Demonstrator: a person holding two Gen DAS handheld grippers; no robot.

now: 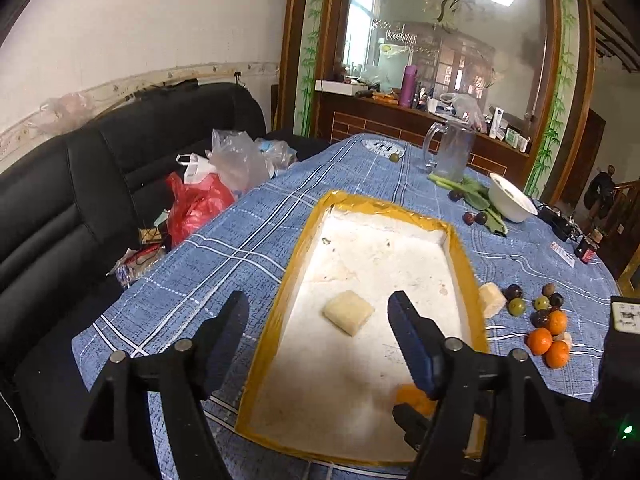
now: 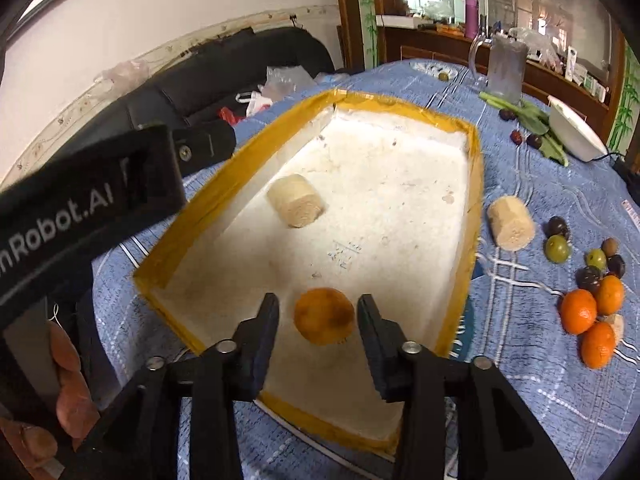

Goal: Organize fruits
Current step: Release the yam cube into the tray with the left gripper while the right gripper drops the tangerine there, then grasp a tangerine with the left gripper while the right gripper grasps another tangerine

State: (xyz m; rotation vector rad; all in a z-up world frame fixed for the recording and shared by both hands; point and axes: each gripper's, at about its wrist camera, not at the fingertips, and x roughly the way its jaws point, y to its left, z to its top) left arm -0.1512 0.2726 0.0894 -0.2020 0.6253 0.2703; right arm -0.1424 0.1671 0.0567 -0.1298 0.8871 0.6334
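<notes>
tray (image 1: 464,256): shallow white foam box, rough stained floor, rim wrapped in yellow-brown tape; rectangular, on the blue plaid cloth (image 1: 248,240) over the surface.
L jaws (image 1: 318,320): mine, released, spread wide, nothing btwn pads. Black fingers, dark blue pad on the right one.
cane piece (image 1: 349,312): pale cream stub, short cylinder w/ fibrous cut end, lying on tray floor just ahead of L jaws, in line w/ the gap, not touching either finger.
R jaws (image 2: 318,326): mine, released; pads stand clear of the fruit on both sides.
orange (image 2: 324,316): round, dull skin w/ brownish patches, resting on tray floor near the close end, btwn R fingers w/ slim gaps each side. In left wrist view only a sliver shows behind my right finger.
loose fruit: 2nd cane piece (image 2: 511,222) on cloth just outside tray's right rim; beyond it small dark and green plums (image 2: 557,248), then three glossy tangerines (image 2: 578,311) touching one another.
far end: clear glass jug (image 1: 454,152), white bowl (image 1: 512,198) tilted on green leaves (image 1: 480,196), few dark plums beside.
room: tray floor mostly bare btwn cane piece and far wall. Surface's left edge drops to black sofa (image 1: 100,184) w/ plastic bags (image 1: 200,204).
other: L gripper body crosses right wrist view at left, person's fingers (image 2: 68,384) round its handle.
</notes>
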